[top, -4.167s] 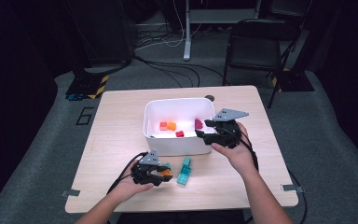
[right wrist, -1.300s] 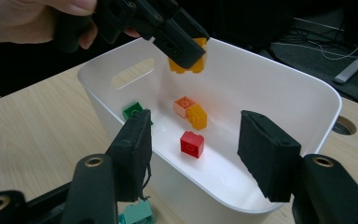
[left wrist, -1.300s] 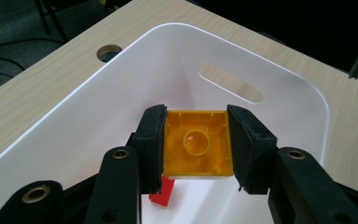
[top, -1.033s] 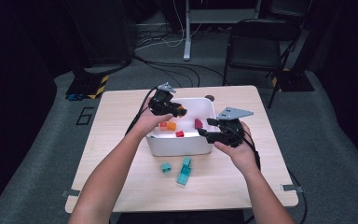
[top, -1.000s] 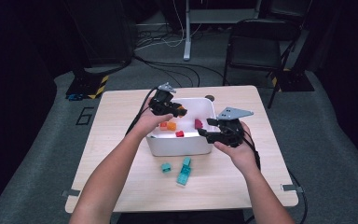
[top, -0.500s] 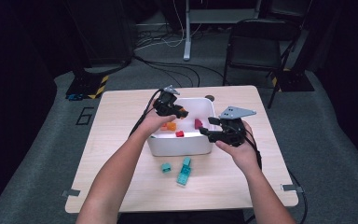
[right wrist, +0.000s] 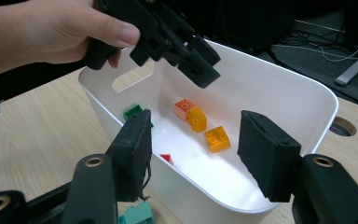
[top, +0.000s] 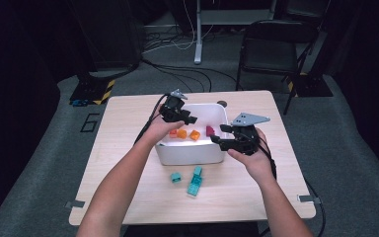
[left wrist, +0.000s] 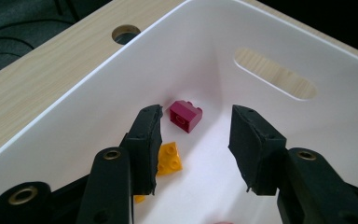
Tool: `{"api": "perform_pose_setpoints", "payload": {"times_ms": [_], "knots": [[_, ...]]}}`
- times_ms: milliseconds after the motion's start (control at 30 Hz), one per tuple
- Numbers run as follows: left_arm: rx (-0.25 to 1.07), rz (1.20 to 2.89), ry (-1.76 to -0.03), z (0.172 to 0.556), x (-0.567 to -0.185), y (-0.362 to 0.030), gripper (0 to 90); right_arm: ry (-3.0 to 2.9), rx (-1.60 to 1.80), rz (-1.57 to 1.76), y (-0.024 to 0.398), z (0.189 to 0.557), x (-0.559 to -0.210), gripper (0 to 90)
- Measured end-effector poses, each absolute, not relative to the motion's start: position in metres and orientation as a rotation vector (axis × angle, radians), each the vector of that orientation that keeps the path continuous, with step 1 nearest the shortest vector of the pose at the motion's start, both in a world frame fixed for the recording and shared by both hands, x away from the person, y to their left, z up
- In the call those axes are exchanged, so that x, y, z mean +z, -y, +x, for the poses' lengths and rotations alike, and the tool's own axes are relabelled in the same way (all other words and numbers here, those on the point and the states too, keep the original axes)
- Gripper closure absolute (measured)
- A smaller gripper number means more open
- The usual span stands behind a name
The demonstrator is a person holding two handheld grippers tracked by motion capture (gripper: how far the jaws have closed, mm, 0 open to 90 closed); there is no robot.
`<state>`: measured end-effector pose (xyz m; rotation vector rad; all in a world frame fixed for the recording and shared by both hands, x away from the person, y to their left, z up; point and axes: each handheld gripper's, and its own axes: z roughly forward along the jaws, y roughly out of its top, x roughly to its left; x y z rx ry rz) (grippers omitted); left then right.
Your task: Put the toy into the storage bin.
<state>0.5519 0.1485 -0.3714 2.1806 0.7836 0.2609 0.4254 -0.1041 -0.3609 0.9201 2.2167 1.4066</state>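
With the left tongs (top: 190,120) just opened and empty over the bin (top: 191,154), lift them clear, then fetch the teal bricks (top: 194,180) on the bench (top: 128,128); right tongs (top: 217,134) stand apart, empty.

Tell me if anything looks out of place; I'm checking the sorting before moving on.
Mostly tidy. The white plastic bin stands upright with bricks inside. Two teal plastic bricks lie loose on the light wooden table in front of it, outside the bin. The left gripper hovers over the bin, fingers apart and empty. Nothing looks spilled or damaged.
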Motion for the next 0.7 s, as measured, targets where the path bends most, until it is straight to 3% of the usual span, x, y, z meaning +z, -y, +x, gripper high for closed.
{"api": "perform_pose_setpoints", "payload": {"times_ms": [700], "knots": [[0.321, 2.117, -0.761, 0.515, -0.339, -0.18, 50.0, -2.226, 1.403, 0.911, 0.101, 0.424, -0.36, 43.3]]}}
